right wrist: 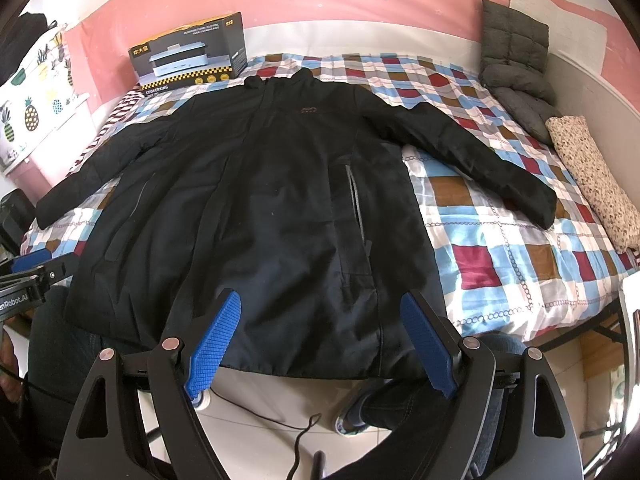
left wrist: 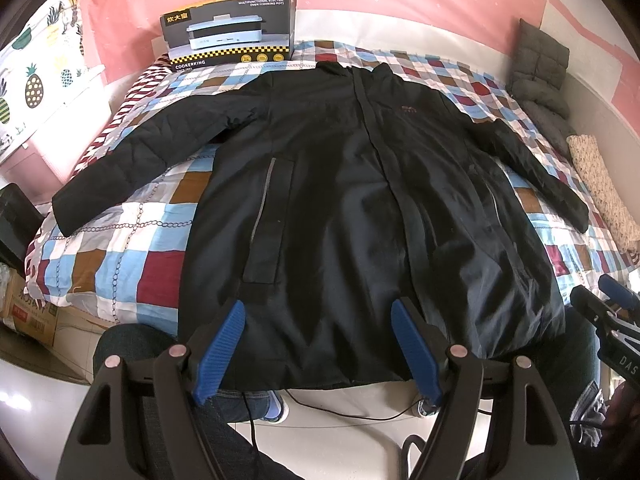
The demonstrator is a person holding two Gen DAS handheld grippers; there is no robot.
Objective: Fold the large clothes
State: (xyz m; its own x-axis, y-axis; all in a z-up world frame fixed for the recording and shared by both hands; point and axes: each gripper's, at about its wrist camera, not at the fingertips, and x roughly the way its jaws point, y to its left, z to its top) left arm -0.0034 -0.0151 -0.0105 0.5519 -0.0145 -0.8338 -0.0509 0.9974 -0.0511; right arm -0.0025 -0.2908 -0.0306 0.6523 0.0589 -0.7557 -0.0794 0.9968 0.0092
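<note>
On the checked bedspread [left wrist: 120, 248] lies a black jacket [left wrist: 340, 200], front up and spread flat, collar toward the far wall, both sleeves stretched out to left and right, and the hem hanging just over the near edge of the bed. Left gripper [left wrist: 318, 312] hovers above the hem near the jacket's middle, its blue pads well apart and nothing between them. Right gripper [right wrist: 320, 308], seen in its own view, hangs likewise over the hem, further right, jaws wide and empty; neither appears to touch the cloth. A cooker box [left wrist: 230, 28] stands at the far left of the bed, grey cushions [right wrist: 516, 64] and a speckled roll [right wrist: 592, 180] along the right side.

Judged step: the start of the fold, garment laid out and no fold yet made. The next move probably calls for each gripper to travel to a sleeve or a side edge, close on the padded cloth, and bring it across the body. Thick filling may resist a crisp crease.
</note>
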